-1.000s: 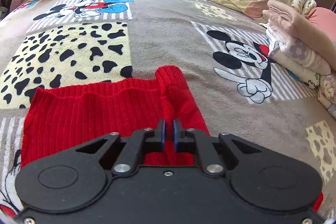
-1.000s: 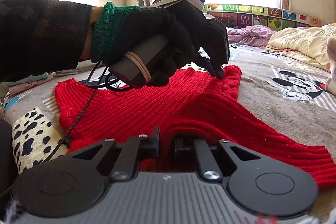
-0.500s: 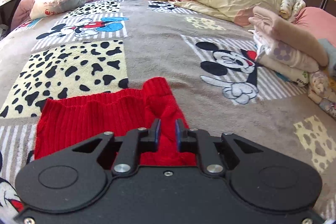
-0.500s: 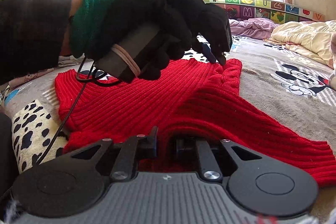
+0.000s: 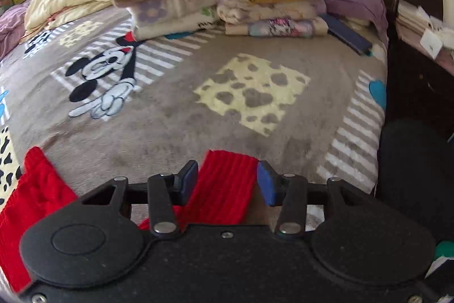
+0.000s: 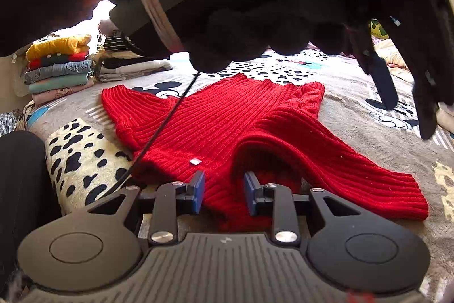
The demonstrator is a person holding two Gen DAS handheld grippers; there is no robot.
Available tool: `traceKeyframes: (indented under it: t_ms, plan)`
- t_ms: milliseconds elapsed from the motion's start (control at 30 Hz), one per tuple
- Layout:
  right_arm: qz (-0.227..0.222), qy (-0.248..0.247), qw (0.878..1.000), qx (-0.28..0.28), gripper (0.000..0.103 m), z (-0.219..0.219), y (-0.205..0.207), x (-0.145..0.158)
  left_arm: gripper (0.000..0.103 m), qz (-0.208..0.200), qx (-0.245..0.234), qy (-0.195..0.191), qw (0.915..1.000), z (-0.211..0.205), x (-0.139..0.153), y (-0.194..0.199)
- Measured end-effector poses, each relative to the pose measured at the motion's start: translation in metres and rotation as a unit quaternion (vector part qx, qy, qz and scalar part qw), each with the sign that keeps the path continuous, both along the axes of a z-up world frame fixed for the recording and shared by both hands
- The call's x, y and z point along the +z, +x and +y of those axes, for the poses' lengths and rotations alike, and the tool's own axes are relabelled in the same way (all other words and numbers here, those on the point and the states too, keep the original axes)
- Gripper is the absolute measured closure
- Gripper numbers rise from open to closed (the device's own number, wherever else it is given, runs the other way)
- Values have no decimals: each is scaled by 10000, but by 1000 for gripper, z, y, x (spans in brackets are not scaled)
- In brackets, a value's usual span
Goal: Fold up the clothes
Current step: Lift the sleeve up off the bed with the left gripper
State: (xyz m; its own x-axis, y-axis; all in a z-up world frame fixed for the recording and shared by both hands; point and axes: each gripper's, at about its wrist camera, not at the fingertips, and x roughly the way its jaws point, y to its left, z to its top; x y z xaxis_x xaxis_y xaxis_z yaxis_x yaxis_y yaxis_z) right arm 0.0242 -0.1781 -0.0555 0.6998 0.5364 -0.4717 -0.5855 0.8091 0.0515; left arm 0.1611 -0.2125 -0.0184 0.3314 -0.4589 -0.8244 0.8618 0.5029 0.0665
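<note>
My red ribbed knit sweater [image 6: 227,127] lies flat near the bed's [image 5: 255,118] front edge, one sleeve folded. Both tongs are opening: left tongs [image 5: 227,182] straddle the other sleeve's cuff, right tongs [image 6: 224,192] straddle the hem. Next I'd fold that sleeve inward.

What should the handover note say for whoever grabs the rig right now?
Left gripper: jaws opening, over the red sweater's sleeve cuff, not gripping.
Right gripper: jaws opening, at the near edge of the red sweater, pads off the knit.
Sweater lies on the bed blanket; one sleeve folded in, the other stretches out flat.
Left: fold that sleeve, fold the body, add it to the folded stacks.
</note>
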Motion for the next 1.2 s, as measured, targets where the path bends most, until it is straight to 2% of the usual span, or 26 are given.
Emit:
traceKeyframes:
  t_ms: [67, 133, 167, 200, 267, 333, 400, 433, 500, 600, 700, 800, 933, 1033, 1067, 1200]
  plan:
    - [35, -44, 10000, 36, 71, -2, -3, -2, 51, 58, -167, 274, 9995, -14, -19, -3]
    - [43, -80, 9999, 53, 71, -3, -6, -4, 51, -39, -230, 522, 9984, -21, -37, -6]
    - [30, -89, 9999, 56, 71, -5, -8, -4, 68, -178, -227, 694, 9972, -24, -46, -7]
    - [20, -96, 9999, 60, 71, -6, -11, -4, 77, -335, -190, 773, 9963, -23, -50, -7]
    - [42, -95, 9999, 57, 71, -9, -12, -5, 97, -312, 85, 395, 9987, -11, -40, -2]
    - [75, -74, 9999, 13, 72, -13, -11, -5, 96, -351, 611, -226, 9973, 19, -14, 5]
    - [61, 21, 10000, -38, 72, -18, -9, -2, 96, -407, 1166, -918, 9881, 54, 17, 10]
    - [44, 90, 9999, -78, 72, -21, -8, 0, 96, -429, 1434, -1309, 9800, 75, 33, 12]
    - [-60, 175, 9995, -272, 71, -26, -4, 3, 96, -532, 1935, -2021, 9586, 120, 62, 9]
    - [-236, 235, 9981, -521, 71, -28, 0, 4, 96, -735, 2509, -2693, 9269, 176, 84, 0]
    - [-399, 165, 9977, -530, 71, -20, 3, 3, 96, -867, 3136, -3178, 8906, 225, 87, -11]
    - [-452, 41, 9978, -490, 70, -12, 5, 1, 96, -778, 3713, -3664, 8496, 268, 75, -23]
    - [-591, -83, 9975, -380, 69, -3, 4, 0, 96, -561, 4267, -4145, 8019, 308, 54, -36]
    - [-566, -139, 9976, -368, 64, 0, 7, -3, 97, -448, 4459, -4408, 7778, 328, 45, -44]
    - [-555, -163, 9976, -376, 63, 1, 8, -4, 97, -403, 4495, -4472, 7722, 333, 44, -46]
    - [-371, -209, 9987, -263, 61, 4, 14, -10, 97, -465, 4359, -4613, 7714, 334, 52, -54]
